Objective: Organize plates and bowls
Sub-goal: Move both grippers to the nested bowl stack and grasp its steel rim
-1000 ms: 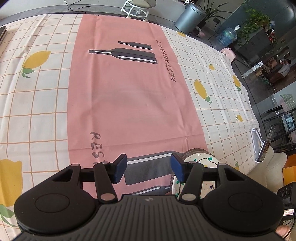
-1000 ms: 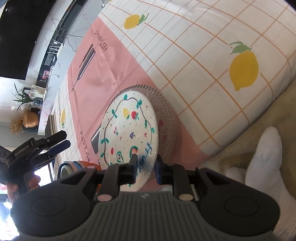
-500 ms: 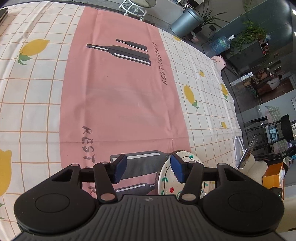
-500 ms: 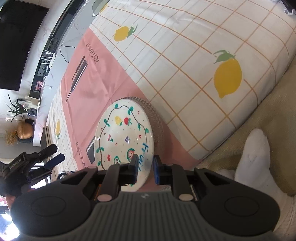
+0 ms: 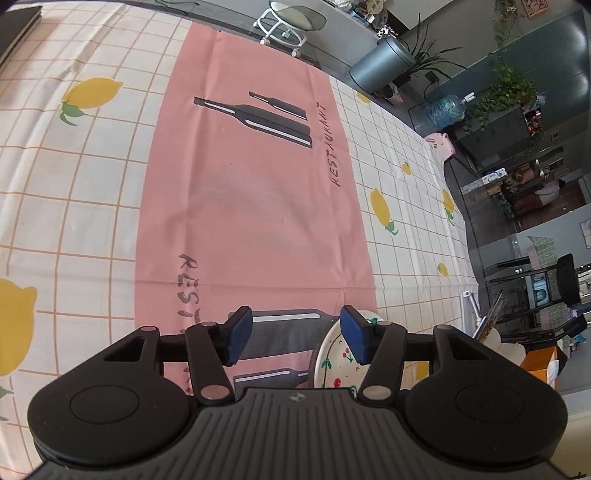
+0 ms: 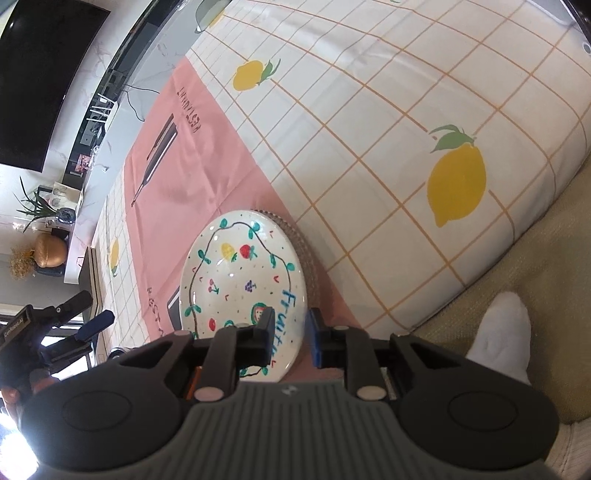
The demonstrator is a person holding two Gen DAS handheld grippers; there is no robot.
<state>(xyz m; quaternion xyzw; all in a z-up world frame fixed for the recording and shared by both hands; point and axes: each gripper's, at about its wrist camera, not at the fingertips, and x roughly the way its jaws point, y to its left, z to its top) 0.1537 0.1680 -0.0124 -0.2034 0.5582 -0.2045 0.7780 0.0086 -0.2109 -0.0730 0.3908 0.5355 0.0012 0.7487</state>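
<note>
A white plate painted with fruit and the word "fruit" [image 6: 243, 280] lies on a clear ribbed glass plate [image 6: 308, 258] on the pink cloth near the table's front edge. My right gripper [image 6: 290, 338] straddles the painted plate's near rim; its jaws stand a little apart, so it has let go. My left gripper [image 5: 295, 334] is open and empty above the pink cloth. The painted plate also shows in the left wrist view [image 5: 338, 363], just behind the right fingertip [image 5: 352, 334]. The left gripper shows in the right wrist view [image 6: 79, 317], far left.
The table carries a lemon-checked cloth [image 6: 406, 122] with a pink "RESTAURANT" runner [image 5: 251, 206]. A beige cushion [image 6: 524, 280] and a white sock [image 6: 498, 332] lie beyond the table's edge. A stool [image 5: 291, 18] and grey bin [image 5: 380, 68] stand past the far side.
My right gripper's jaws have parted from the painted plate's rim, and the plate now rests flat on the glass plate. My left gripper has drifted slightly and stays open.
</note>
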